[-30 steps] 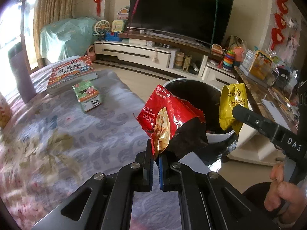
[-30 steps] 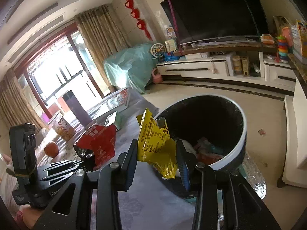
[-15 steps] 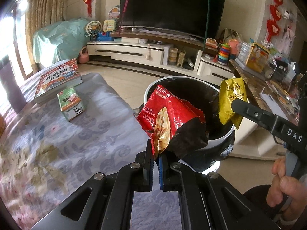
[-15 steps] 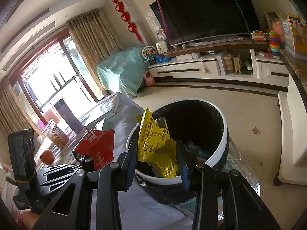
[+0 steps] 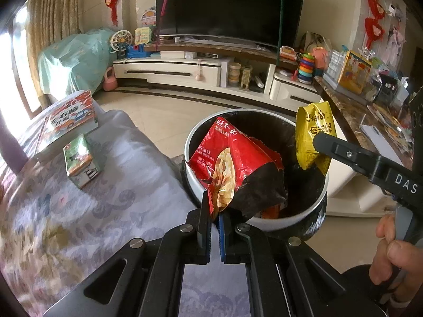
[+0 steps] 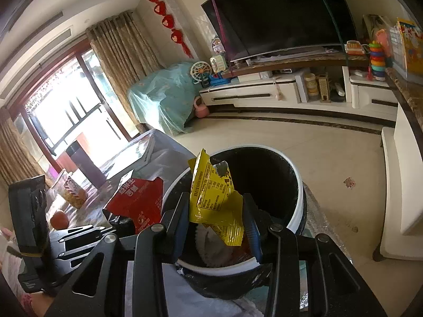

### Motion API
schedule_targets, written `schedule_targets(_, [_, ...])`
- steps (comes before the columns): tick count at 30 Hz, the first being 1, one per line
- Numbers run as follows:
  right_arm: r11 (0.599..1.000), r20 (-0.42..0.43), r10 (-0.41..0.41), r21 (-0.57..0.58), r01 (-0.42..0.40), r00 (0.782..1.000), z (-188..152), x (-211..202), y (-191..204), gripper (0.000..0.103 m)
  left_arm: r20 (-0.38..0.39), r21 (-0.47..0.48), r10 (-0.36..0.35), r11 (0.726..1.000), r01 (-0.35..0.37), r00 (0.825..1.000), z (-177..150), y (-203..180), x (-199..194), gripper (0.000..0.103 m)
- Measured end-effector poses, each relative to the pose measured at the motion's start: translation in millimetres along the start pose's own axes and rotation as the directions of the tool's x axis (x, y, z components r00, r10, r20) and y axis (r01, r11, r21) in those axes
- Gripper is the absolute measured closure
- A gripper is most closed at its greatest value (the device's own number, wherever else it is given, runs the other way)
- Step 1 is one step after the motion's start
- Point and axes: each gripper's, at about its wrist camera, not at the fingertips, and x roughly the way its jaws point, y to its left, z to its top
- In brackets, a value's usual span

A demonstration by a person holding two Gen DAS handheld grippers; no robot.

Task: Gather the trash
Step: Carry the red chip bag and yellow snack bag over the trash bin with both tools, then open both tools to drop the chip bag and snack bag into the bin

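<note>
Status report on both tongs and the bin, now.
Left tongs shut on red bag. Right tongs shut on yellow bag. Both over the bin. Nothing in the way.

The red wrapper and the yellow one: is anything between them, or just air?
In the left wrist view nothing hangs between the red wrapper and the yellow wrapper; through the gap shows the bin's dark inside.
</note>
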Motion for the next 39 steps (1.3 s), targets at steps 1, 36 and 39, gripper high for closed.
schedule_targets(1, [1.0, -0.002, 0.0, 0.001, 0.0, 1.0, 1, 2, -1, 0.064, -0.002, 0.002, 0.0, 1.0, 0.0, 1.0, 1, -1, 2, 0.1])
schedule_targets(36, [0.999, -0.053, -0.039, 0.034, 0.041, 0.998, 22, 21, -26, 0.036, -0.026, 0.009, 0.012, 1.0, -0.012, 1.0, 28, -15, 24, 0.055])
schedule_targets(39, [0.998, -0.035, -0.037, 0.044, 0.038, 0.999, 21, 15, -26, 0.029, -0.017, -0.006, 0.018, 1.0, -0.019, 1.0, 20, -14, 18, 0.05])
